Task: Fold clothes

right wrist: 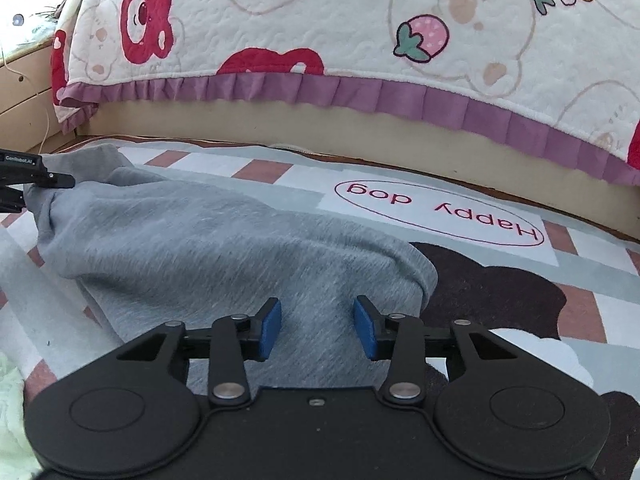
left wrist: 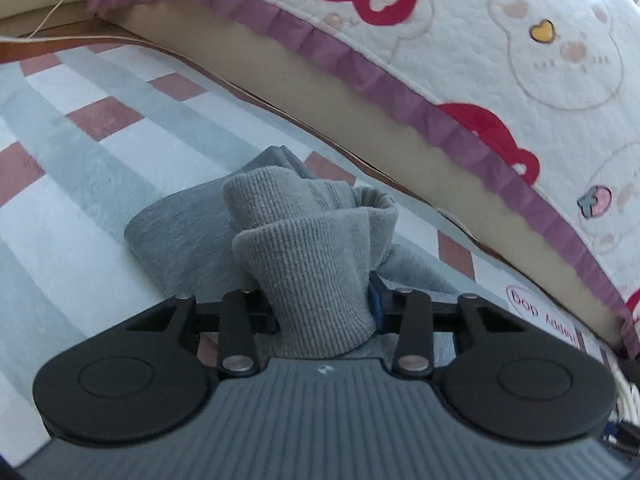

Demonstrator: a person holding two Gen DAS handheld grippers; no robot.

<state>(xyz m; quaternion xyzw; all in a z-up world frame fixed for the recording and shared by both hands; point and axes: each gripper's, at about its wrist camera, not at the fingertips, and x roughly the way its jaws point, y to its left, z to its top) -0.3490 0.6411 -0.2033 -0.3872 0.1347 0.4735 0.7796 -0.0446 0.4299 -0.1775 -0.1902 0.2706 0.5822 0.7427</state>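
A grey knit garment (right wrist: 200,248) lies across the checked rug (right wrist: 280,170), bunched and partly folded. In the left wrist view its ribbed cuff (left wrist: 312,264) stands up between the jaws of my left gripper (left wrist: 324,300), which is shut on it; the cloth hides both pads. The right wrist view shows that same end held at the far left by a left gripper finger (right wrist: 56,179). My right gripper (right wrist: 318,320) sits low on the garment's near fold. The grey cloth fills the gap between its blue pads (right wrist: 268,330) and meets both.
A bed with a beige base (right wrist: 280,124) and a quilted cartoon cover with a purple frill (right wrist: 320,20) runs along the far side. The rug bears a "Happy dog" label (right wrist: 440,216) and a dark brown figure (right wrist: 500,292). Pale green cloth (right wrist: 8,400) shows at the lower left.
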